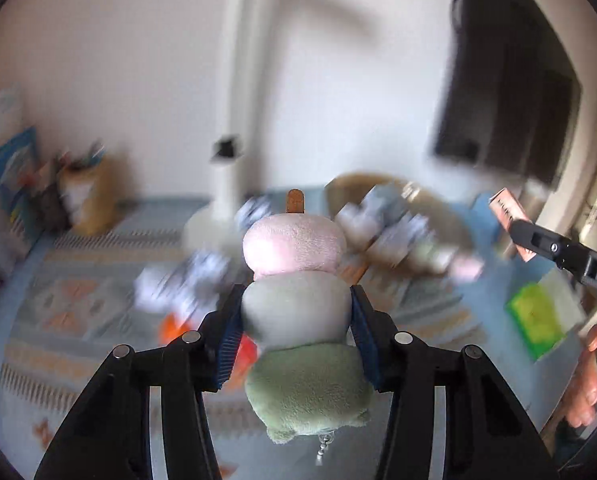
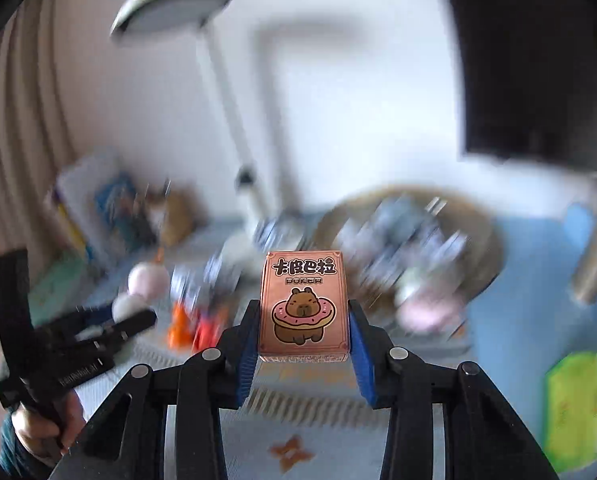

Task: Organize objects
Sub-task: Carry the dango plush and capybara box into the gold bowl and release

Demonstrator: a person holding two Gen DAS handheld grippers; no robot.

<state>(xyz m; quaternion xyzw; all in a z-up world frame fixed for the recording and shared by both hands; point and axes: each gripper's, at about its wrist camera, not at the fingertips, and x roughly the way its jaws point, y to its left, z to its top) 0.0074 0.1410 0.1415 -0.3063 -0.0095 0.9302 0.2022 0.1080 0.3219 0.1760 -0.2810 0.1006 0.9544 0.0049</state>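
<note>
My left claw (image 1: 296, 320) is clamped, pads pressing the pale middle ball of a plush dango skewer (image 1: 298, 304), pink ball forward, green one nearest me; gripping mid-length should keep the soft toy from drooping; my right claw (image 2: 303, 330) is closed on the long edges of a copper card box (image 2: 303, 306), face towards me, so it cannot twist; both things hang clear above the patterned desk (image 2: 510, 280); beyond, blurred, a round basket (image 2: 486, 232) of clutter, likely the destination.
</note>
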